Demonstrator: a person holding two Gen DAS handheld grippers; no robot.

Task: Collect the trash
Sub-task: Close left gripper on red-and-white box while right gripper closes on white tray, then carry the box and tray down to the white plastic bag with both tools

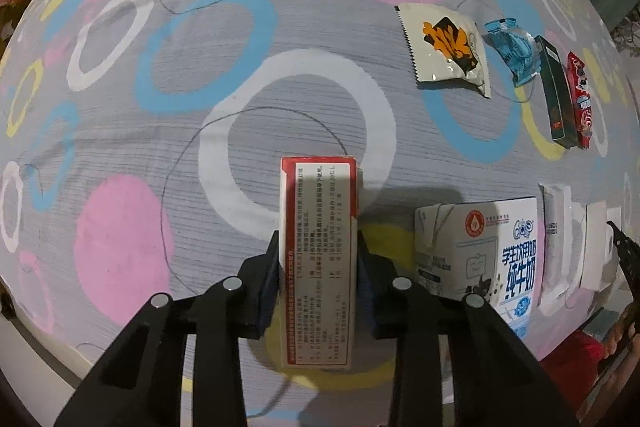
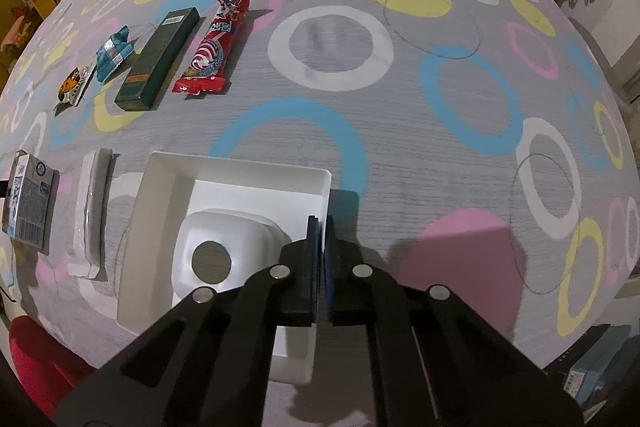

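Left gripper [image 1: 318, 259]: jaws clenched on a red and white carton [image 1: 318, 259] standing on the bed [image 1: 160, 131].
Right gripper [image 2: 321, 243]: jaws pinched tight on the right wall of a white tray [image 2: 224, 169].
Tray contents: a white plastic cup [image 2: 224, 247] lying inside.
Nearby trash: milk carton [image 1: 480, 251] just right of the held carton; farther off a row of orange-printed packet [image 1: 448, 47], blue wrapper [image 1: 512, 47], dark green box [image 2: 160, 59], red wrapper [image 2: 216, 43].

Grey bedspread [image 1: 120, 39] with pink, blue, yellow, white rings; red-and-white box [image 1: 318, 247]; dark green box [image 2: 158, 59]; white tray [image 2: 168, 163].
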